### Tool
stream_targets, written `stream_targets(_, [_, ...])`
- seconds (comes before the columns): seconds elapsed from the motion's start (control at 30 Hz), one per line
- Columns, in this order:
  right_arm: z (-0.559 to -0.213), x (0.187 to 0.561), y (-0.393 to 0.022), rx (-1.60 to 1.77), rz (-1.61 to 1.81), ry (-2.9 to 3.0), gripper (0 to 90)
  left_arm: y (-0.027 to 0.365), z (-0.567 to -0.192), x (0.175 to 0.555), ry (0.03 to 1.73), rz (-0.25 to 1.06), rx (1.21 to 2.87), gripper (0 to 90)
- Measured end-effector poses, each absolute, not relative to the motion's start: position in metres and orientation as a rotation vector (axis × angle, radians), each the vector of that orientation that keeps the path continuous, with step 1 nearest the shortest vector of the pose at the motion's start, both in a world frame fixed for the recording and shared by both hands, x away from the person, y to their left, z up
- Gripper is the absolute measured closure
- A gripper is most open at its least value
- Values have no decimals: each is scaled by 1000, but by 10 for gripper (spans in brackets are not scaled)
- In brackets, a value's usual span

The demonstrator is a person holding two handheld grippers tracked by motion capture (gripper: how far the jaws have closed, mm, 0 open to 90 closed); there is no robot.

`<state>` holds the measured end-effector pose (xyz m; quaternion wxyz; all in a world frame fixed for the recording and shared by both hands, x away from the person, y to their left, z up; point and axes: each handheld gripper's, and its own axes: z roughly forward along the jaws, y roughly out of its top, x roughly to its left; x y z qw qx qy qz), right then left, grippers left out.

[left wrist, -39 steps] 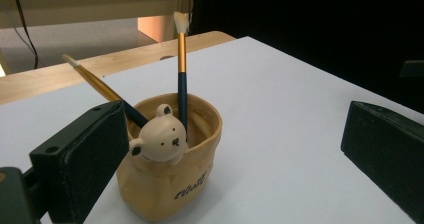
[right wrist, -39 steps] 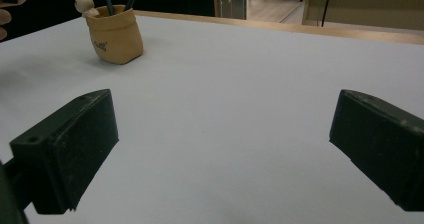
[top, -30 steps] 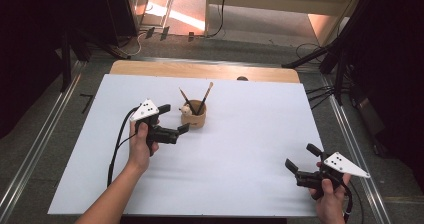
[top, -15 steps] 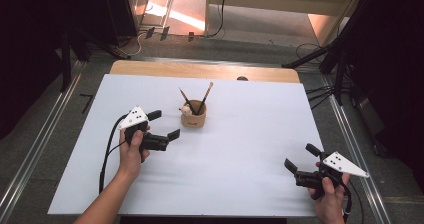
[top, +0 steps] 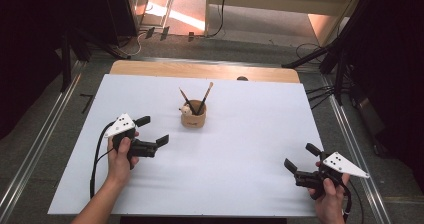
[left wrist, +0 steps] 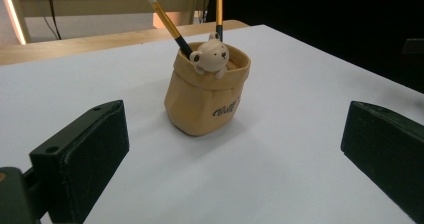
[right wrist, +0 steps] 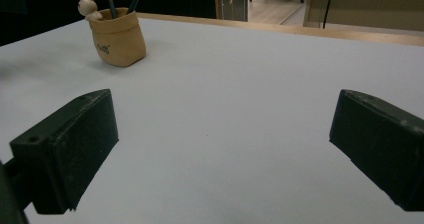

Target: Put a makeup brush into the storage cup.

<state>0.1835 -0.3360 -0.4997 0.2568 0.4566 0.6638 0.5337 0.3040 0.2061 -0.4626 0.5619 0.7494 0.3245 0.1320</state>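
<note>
A tan sack-shaped pen holder (top: 194, 116) with a small bear figure on its rim stands upright on the white table top (top: 250, 134). Two pencils (top: 205, 98) lean out of it. My left gripper (top: 153, 130) is open, held left of and nearer than the holder, apart from it, jaws pointing toward it. Between its wide-spread jaws, the left gripper view shows the holder (left wrist: 207, 96) a short way ahead. My right gripper (top: 300, 157) is open at the near right corner, nothing between its fingers. Far off at the upper left of the right gripper view is the holder (right wrist: 119, 36).
A strip of bare wood (top: 200, 70) runs along the table's far edge, with a small dark knob (top: 242, 78) on it. Metal rails (top: 45, 139) flank the table on both sides. Stands and cables (top: 325, 59) crowd the floor at the far right.
My left gripper has drawn back from beside the holder, moving left and toward the person, still open. The right gripper has stayed in place.
</note>
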Motion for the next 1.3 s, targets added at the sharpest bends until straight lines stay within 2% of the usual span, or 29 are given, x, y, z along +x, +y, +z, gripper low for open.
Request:
stream_targets(0.47, [-499, 183, -334, 1236, 1456, 1802, 0, 233, -468, 294, 793, 328, 1751, 0])
stream_targets(1.3, [-500, 183, -336, 1246, 1442, 1797, 0, 259, -472, 277, 804, 348, 1740, 0])
